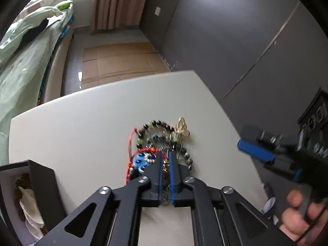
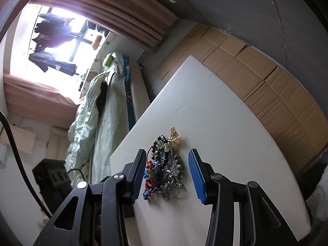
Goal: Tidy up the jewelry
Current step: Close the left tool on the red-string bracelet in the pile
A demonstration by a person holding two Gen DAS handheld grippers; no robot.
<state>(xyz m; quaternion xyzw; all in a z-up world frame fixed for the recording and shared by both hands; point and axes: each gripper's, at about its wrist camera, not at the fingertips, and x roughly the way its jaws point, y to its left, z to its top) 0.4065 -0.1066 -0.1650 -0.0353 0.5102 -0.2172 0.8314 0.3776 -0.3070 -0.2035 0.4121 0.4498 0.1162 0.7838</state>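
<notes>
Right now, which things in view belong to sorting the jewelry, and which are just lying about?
For the job:
jewelry pile
dark box
left gripper, closed on a chain
right gripper, open

Lying about:
green bedding
cardboard
curtain

Your white, matte rectangular tabletop (image 1: 82,127) (image 2: 215,106) carries one tangled heap of jewelry.

You have a pile of dark and green beaded bracelets (image 1: 157,131) (image 2: 164,153), red cord, blue knotted pieces and ball chains lying near the middle, with a gold butterfly-shaped ornament (image 1: 182,128) (image 2: 174,138) touching its far edge. At your near left corner stands an open black box with a pale lining (image 1: 26,194).
</notes>
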